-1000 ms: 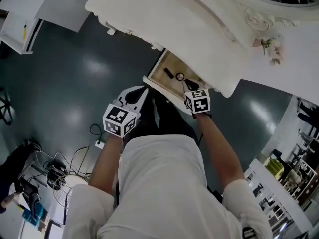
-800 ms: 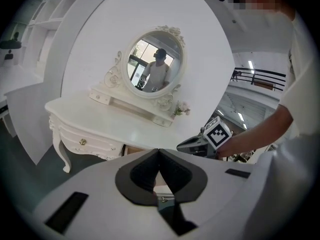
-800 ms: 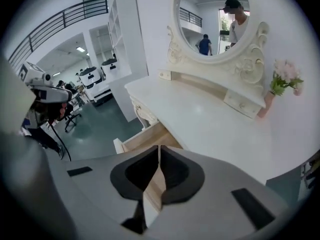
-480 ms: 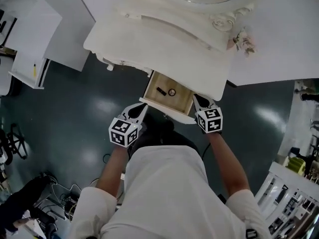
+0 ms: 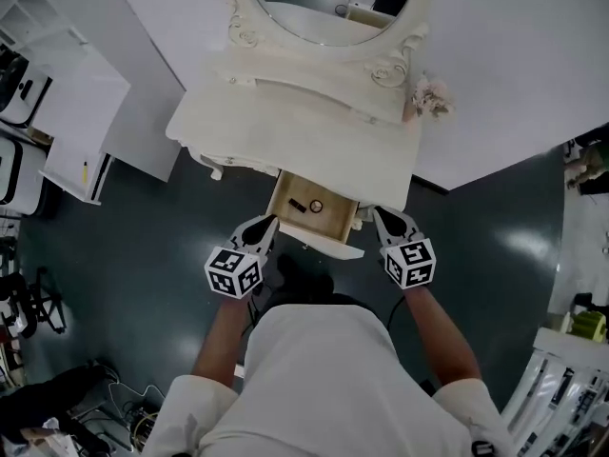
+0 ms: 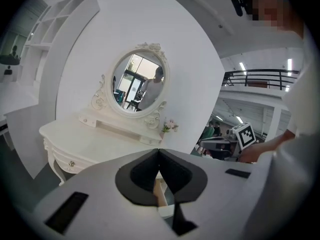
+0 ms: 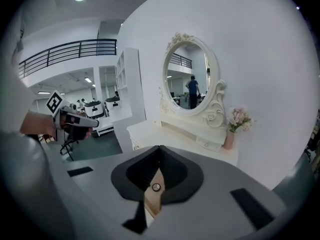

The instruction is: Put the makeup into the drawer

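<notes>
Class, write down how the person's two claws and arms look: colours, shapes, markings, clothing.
The left claw and right claw are alike: pale grey-white bodies that taper to a point, with black pads inside. Each carries a white cube printed with black square markers. The person wears a white shirt with short sleeves.

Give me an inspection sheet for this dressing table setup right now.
Surface: white dressing table, top bare apart from the vase.
Job's things: drawer open; dark stick and round item inside.
Clutter: flower vase at the top's right rear.
Grippers: left hand-held gripper shut, empty; right hand-held gripper shut, empty.
Cables: loose leads on the floor, lower left.
Surroundings: oval mirror, white shelf unit, dark floor.
</notes>
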`<action>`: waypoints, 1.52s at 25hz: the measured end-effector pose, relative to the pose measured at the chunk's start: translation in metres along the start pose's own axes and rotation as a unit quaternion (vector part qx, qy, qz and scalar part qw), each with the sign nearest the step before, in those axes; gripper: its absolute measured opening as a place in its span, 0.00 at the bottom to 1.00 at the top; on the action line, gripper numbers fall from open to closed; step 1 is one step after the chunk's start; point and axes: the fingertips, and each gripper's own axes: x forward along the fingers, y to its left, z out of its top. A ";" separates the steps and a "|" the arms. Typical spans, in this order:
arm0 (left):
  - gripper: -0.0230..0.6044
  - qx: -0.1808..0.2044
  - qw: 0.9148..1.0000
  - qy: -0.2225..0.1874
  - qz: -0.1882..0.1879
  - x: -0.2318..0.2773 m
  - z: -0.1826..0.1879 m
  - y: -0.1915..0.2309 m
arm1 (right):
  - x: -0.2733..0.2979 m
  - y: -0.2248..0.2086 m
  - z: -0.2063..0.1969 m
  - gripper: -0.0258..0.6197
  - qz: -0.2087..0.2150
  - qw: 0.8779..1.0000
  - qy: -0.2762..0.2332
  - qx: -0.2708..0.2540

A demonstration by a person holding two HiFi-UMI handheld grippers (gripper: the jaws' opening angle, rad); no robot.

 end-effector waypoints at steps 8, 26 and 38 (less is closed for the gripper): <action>0.06 0.038 0.997 -0.060 0.026 -0.021 0.037 -0.043 | -0.054 -0.015 0.023 0.08 0.015 0.999 -0.051 0.004; 0.06 0.075 0.990 -0.107 0.046 -0.097 0.051 -0.037 | -0.083 0.040 0.058 0.08 0.010 0.994 -0.096 -0.043; 0.06 0.108 0.989 -0.096 0.024 -0.109 0.069 -0.011 | -0.079 0.062 0.086 0.08 -0.018 0.991 -0.127 -0.044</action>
